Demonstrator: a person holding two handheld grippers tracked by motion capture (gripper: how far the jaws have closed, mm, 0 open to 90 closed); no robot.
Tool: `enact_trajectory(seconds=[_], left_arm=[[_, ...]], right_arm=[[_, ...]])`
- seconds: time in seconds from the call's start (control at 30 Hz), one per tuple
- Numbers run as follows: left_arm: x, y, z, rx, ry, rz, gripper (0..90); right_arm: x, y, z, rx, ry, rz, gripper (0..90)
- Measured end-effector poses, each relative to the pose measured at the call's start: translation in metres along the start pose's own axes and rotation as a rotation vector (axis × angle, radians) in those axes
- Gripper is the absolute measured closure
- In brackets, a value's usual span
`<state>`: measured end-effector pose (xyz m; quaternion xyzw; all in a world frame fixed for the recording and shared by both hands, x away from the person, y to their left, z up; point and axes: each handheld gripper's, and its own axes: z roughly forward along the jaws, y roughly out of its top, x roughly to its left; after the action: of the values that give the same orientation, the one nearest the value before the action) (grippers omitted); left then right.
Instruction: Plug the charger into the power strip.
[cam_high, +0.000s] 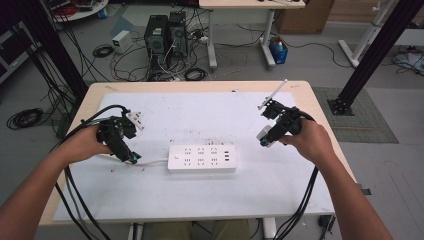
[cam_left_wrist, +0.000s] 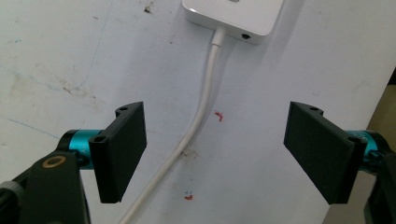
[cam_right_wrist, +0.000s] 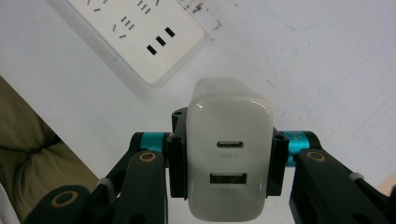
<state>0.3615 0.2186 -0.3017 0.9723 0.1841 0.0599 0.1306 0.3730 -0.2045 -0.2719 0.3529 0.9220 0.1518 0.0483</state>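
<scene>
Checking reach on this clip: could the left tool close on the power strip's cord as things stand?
Probably yes. The left tool is open, its jaws standing either side of the white cord running from the power strip, with nothing between them and it.

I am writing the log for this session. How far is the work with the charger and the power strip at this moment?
Done: the right gripper is shut on the white USB charger, lifted off the table. In hand: it hangs right of the power strip, not yet plugged in. The left gripper is open, its jaws on either side of the strip's cord, not gripping it. Left: probably steadying the strip and pushing the charger into a socket.
</scene>
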Motion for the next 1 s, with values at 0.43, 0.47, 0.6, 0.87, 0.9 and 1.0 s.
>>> enact_trajectory(seconds=[0.43,0.47,0.6,0.87,0.9,1.0], left_arm=[[0.002,-0.001,0.013,0.010,-0.006,0.000,21.3],[0.002,-0.001,0.015,0.007,-0.007,-0.006,21.3],[0.003,-0.002,0.017,0.015,-0.007,0.011,21.3],[0.003,-0.001,0.020,-0.007,0.003,0.017,21.3],[0.004,-0.001,0.020,-0.006,0.002,0.024,21.3],[0.003,-0.003,0.025,-0.006,-0.004,0.011,21.3]], right_arm=[[0.019,0.044,0.024,0.018,0.049,-0.169,62.0],[0.022,0.048,0.027,0.015,0.055,-0.177,62.0],[0.031,0.063,0.038,0.026,0.075,-0.231,62.0],[0.047,0.088,0.064,0.077,0.102,-0.349,62.0],[0.049,0.091,0.069,0.089,0.100,-0.368,62.0],[0.057,0.100,0.081,0.128,0.089,-0.406,62.0]])
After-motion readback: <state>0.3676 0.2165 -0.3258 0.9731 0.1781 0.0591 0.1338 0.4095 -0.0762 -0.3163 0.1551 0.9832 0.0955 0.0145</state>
